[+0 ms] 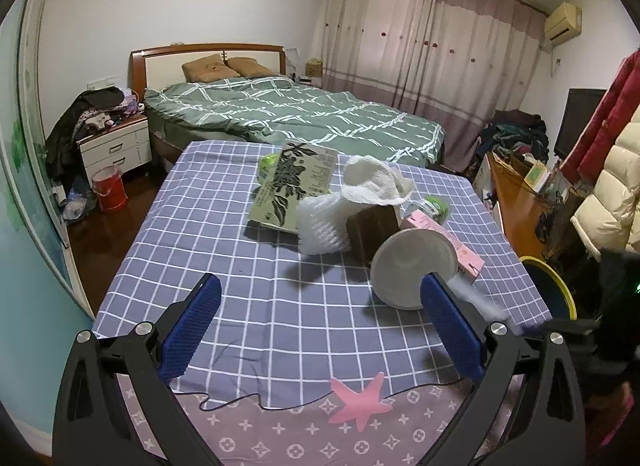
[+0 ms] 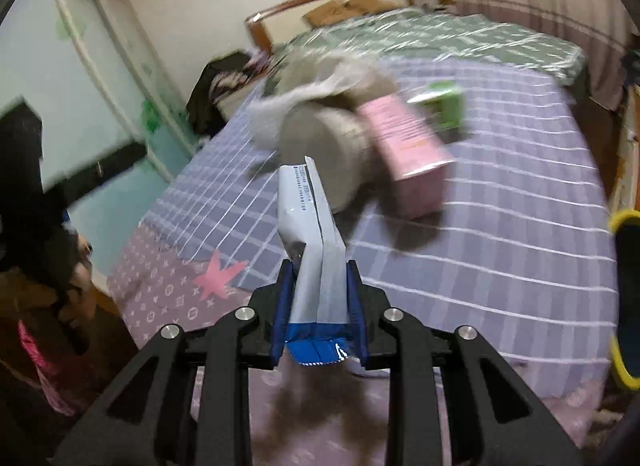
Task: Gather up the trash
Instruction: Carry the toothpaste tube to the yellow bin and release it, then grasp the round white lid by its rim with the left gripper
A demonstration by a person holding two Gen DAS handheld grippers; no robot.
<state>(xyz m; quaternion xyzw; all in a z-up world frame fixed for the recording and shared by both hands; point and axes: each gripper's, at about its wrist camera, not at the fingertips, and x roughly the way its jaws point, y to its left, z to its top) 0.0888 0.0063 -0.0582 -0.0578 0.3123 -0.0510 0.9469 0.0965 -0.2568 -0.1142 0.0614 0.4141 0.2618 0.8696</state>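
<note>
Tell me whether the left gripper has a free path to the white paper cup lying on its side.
Probably yes. The left gripper is open and empty, and the white paper cup lies just ahead by its right jaw, with only bare checked cloth between.

Flattened blue-white carton [image 2: 316, 250] stands upright, clamped; other trash [image 1: 352, 205] heaped together.

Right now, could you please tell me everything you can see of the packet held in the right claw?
The packet is a flat, creased pouch, pale grey-blue with a dark blue bottom end and small blue print near its top. It looks like plastic film or foil. The right claw is shut on its lower part, and it sticks forward above the checked cloth, touching nothing else.
</note>
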